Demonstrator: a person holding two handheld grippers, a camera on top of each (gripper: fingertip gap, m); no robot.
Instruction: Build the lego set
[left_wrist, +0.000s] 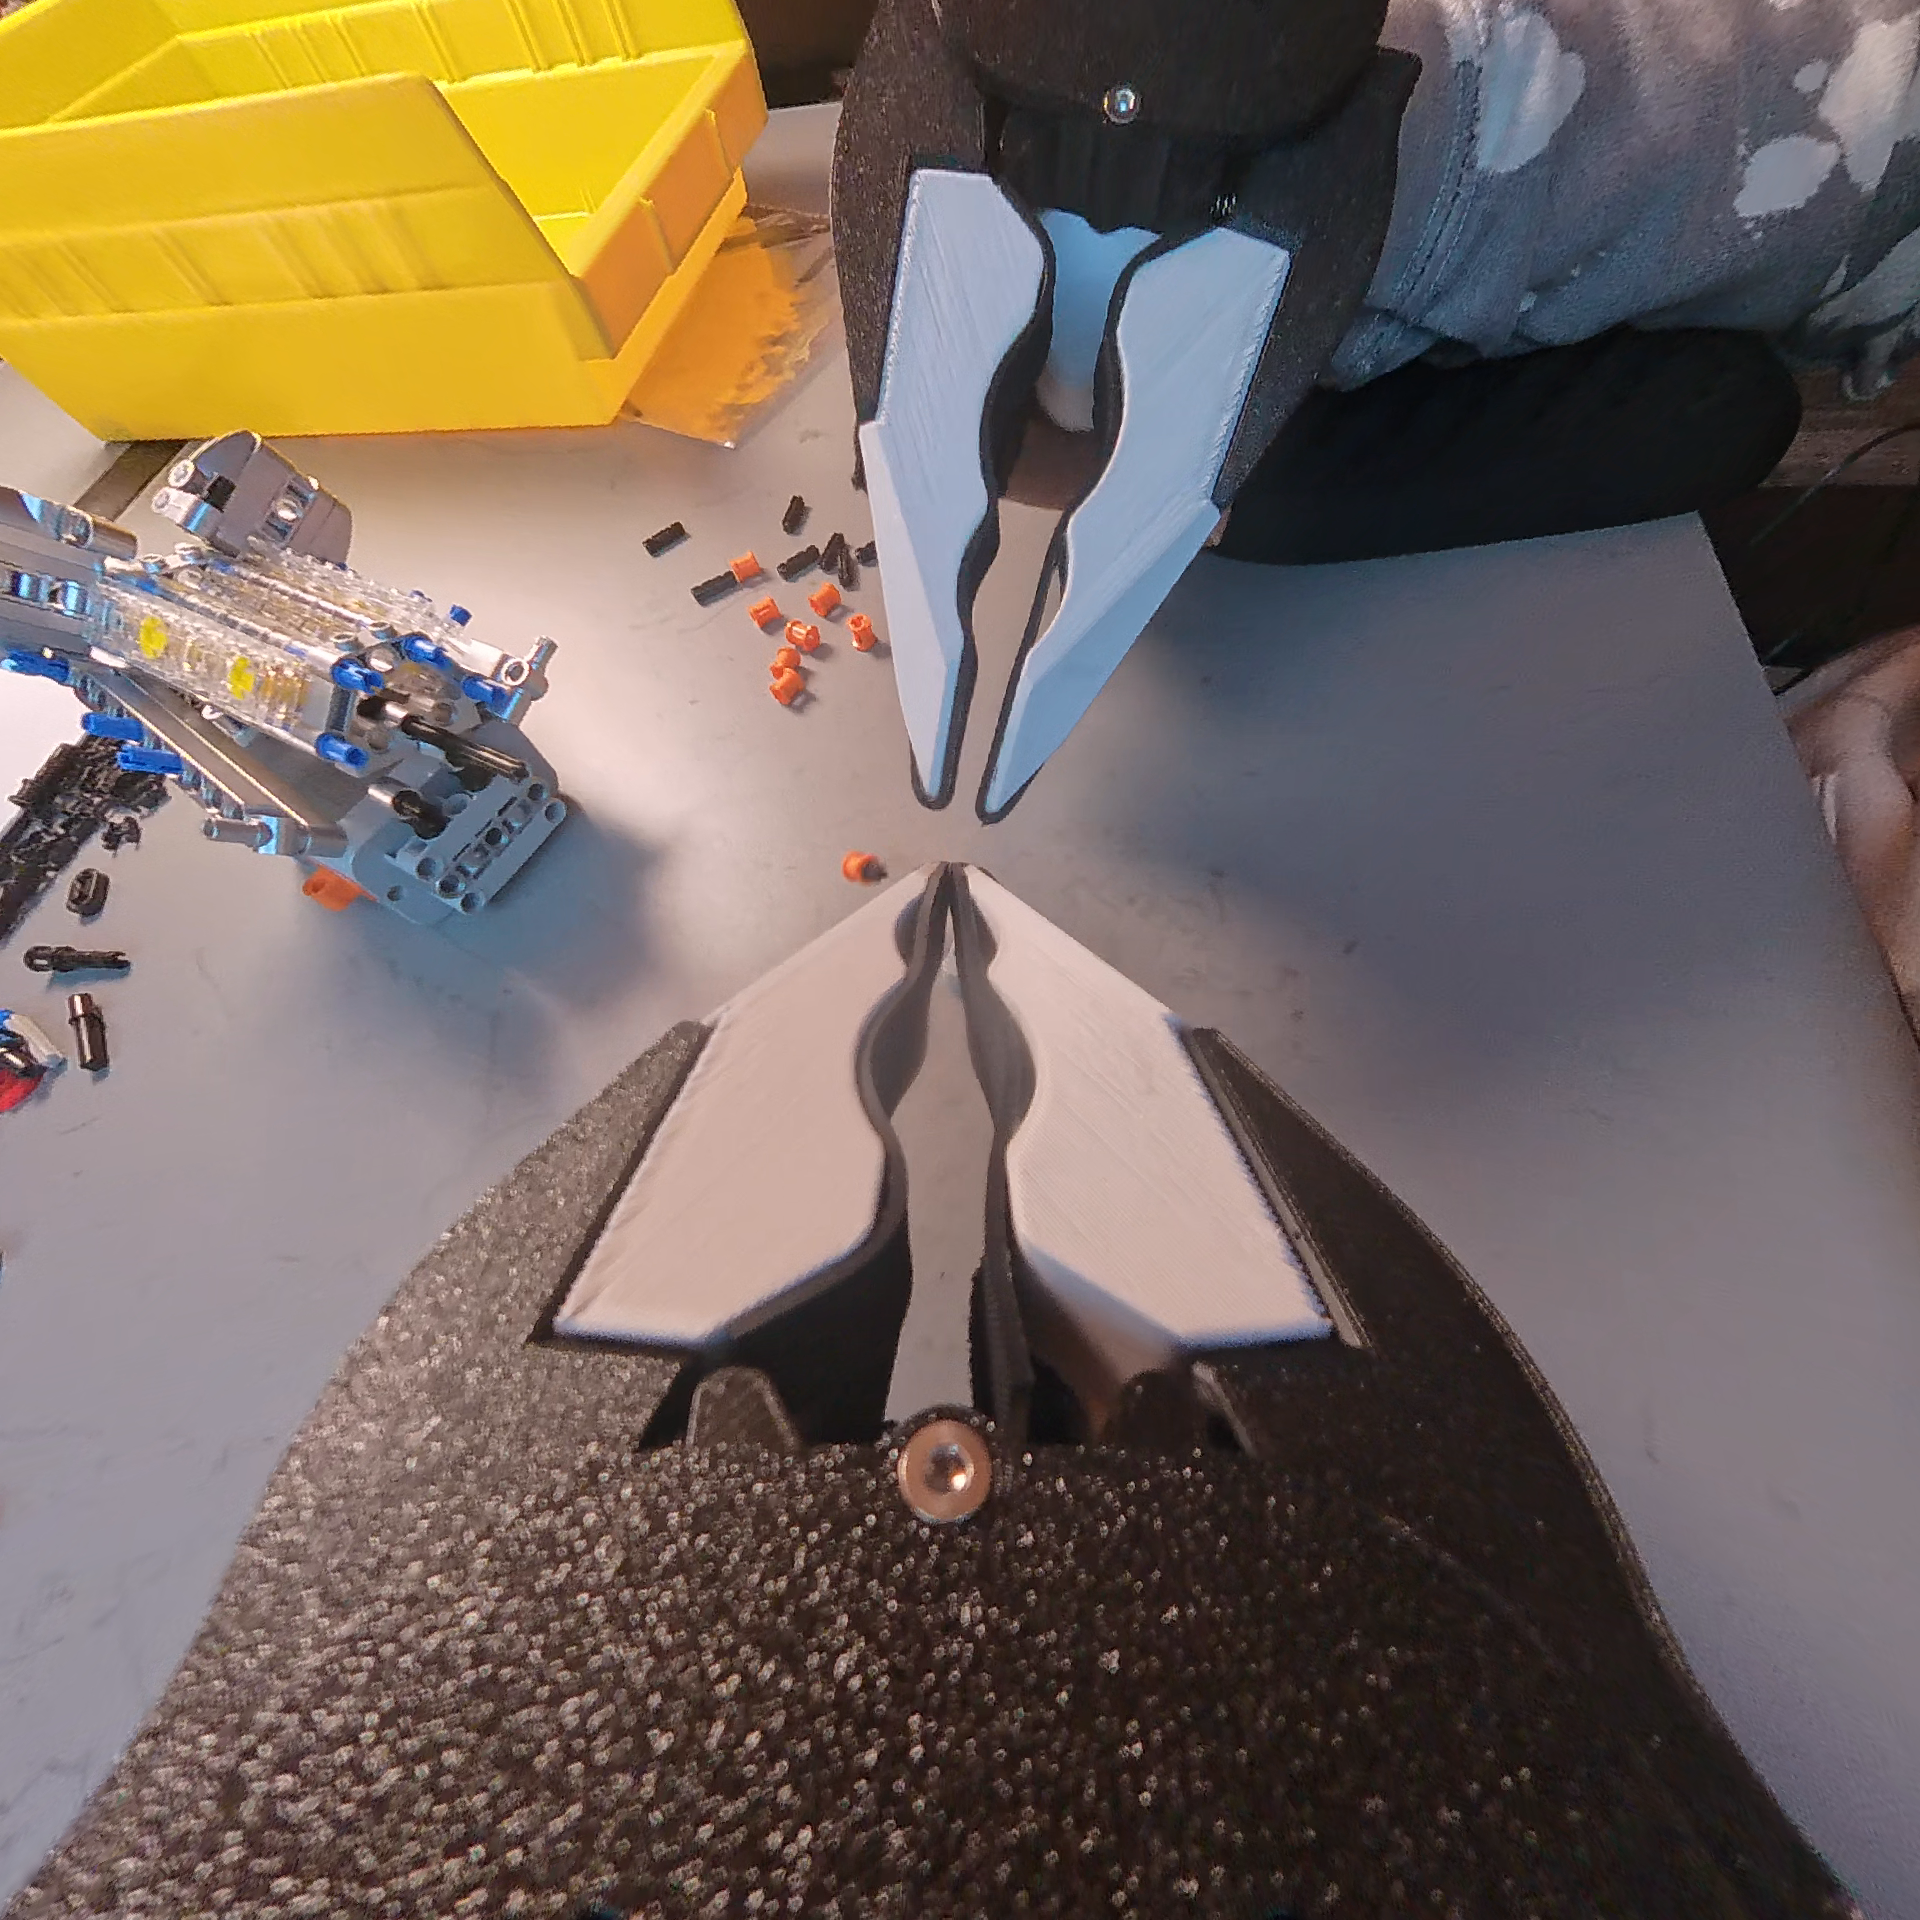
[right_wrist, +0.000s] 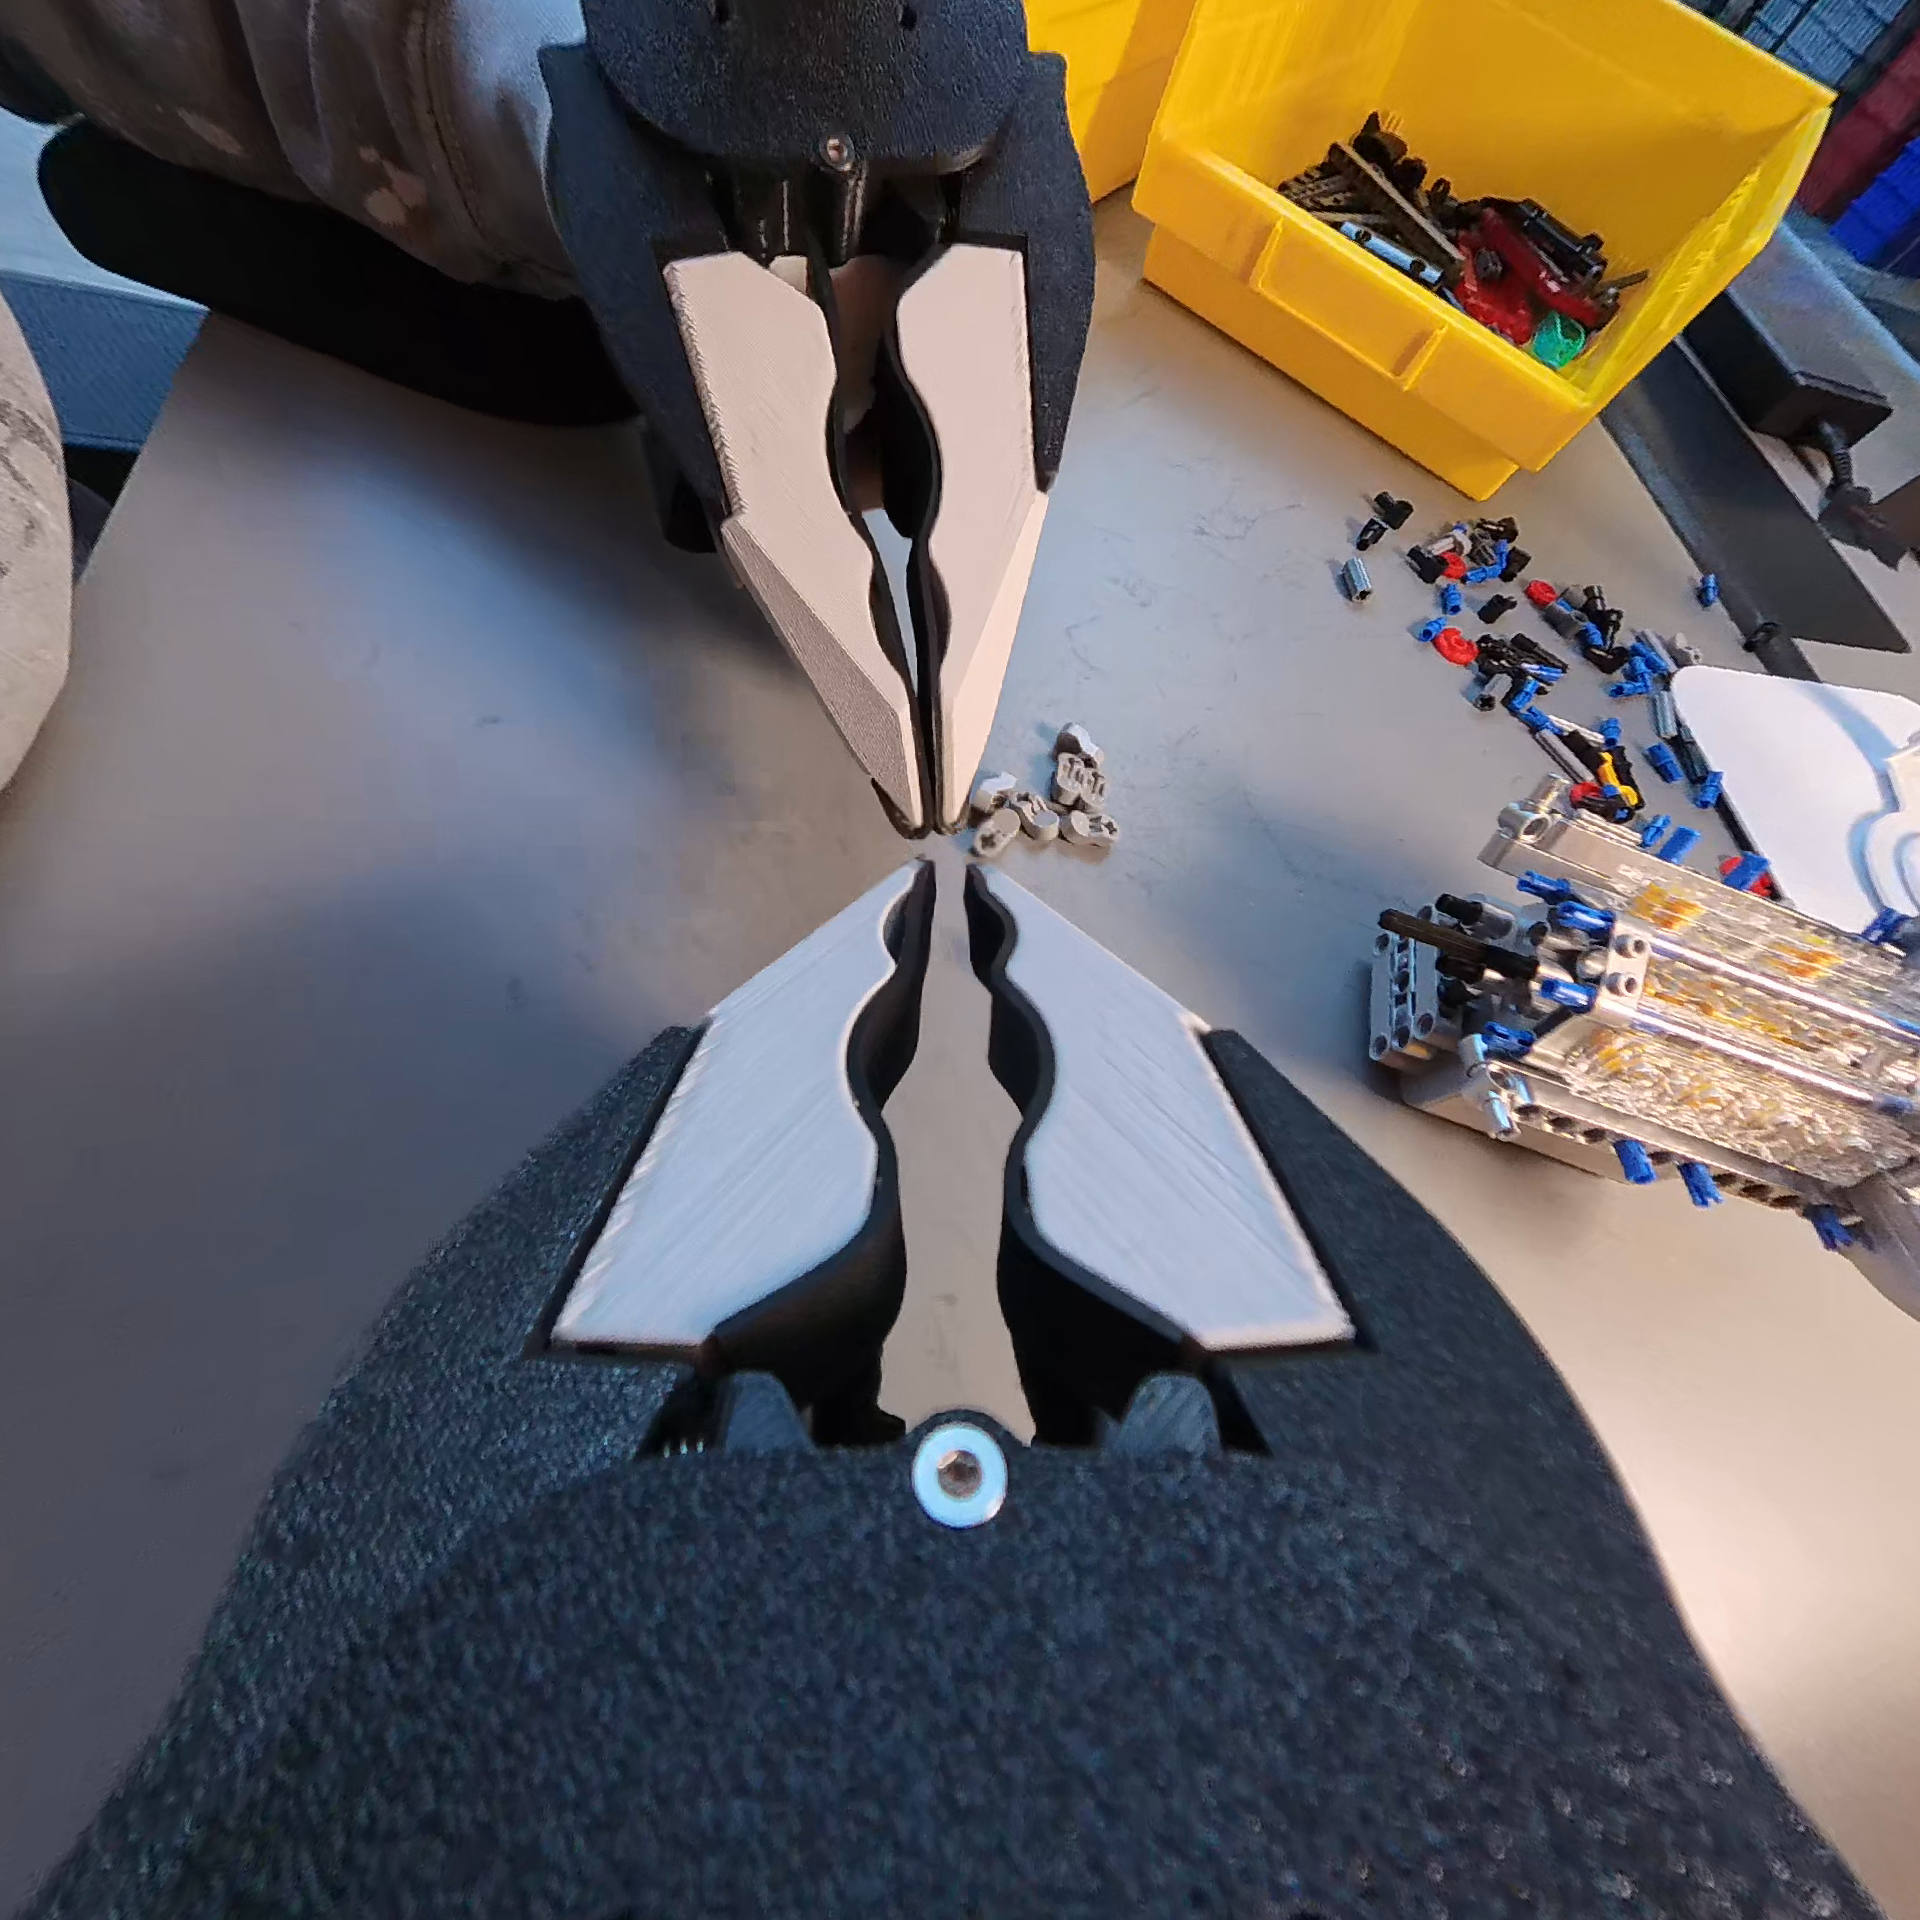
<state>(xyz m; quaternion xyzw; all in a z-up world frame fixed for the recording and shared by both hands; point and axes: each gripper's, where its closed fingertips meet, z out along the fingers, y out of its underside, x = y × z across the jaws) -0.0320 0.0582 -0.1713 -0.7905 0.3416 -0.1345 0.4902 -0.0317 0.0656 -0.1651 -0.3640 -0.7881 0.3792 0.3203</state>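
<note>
We hold our two grippers tip to tip over the grey table (left_wrist: 1403, 831) — the left gripper (left_wrist: 948, 871) has its fingers pinched tight together with nothing between them, and the right gripper (right_wrist: 948, 871) has its fingers a little apart, holding nothing. A tiny orange peg (left_wrist: 858, 865) lies just left of the left tips, and small grey pieces (right_wrist: 1049, 800) lie just right of the right tips. Farther off sit a half-built brick model (left_wrist: 312, 717) and a yellow bin (right_wrist: 1475, 239) (it has loose parts inside).
</note>
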